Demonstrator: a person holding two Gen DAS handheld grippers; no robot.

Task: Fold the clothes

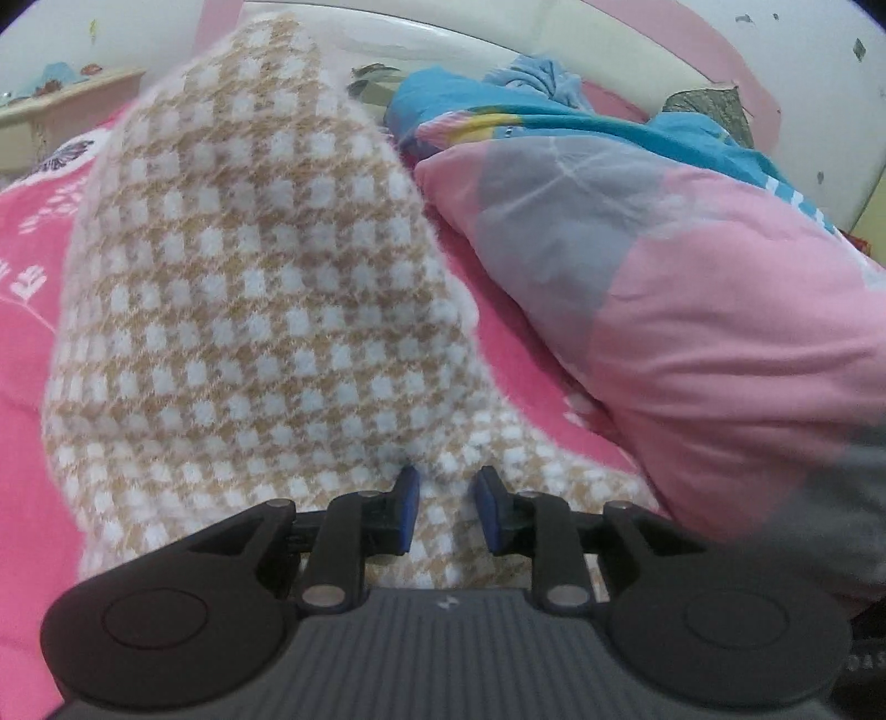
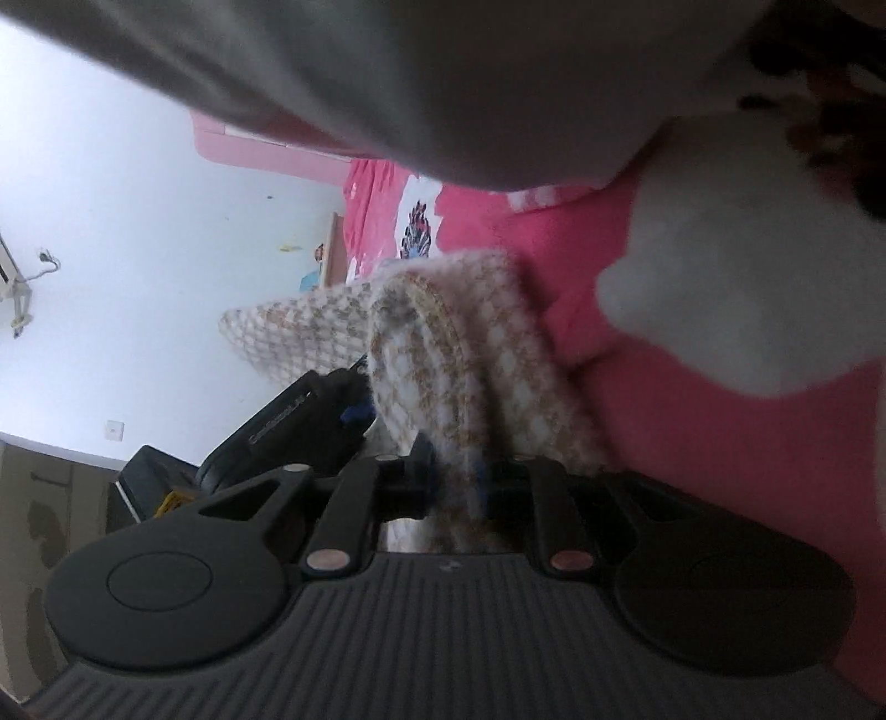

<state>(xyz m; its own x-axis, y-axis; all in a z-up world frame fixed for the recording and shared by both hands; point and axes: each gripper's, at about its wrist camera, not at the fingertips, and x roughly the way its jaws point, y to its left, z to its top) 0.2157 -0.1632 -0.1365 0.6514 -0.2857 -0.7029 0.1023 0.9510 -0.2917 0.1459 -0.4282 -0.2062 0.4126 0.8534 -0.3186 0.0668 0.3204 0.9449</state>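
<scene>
Left gripper (image 1: 446,507) sits low centre of its frame, blue pads (image 1: 408,498) slightly parted with a fold of the checked tan-and-white sweater (image 1: 249,310) pinched between them; the sweater rises up the left half of the frame over the pink bedsheet (image 1: 27,354). A pink and grey pillow (image 1: 692,310) lies at right, just beside the sweater. Right gripper (image 2: 457,476), view tilted, clamps a bunched sweater edge (image 2: 470,354) at centre frame. Blurred grey cloth (image 2: 443,83) fills the top.

Home bedroom: pink bedsheet (image 1: 33,343), quilt (image 1: 692,310), padded headboard (image 1: 637,39).
</scene>
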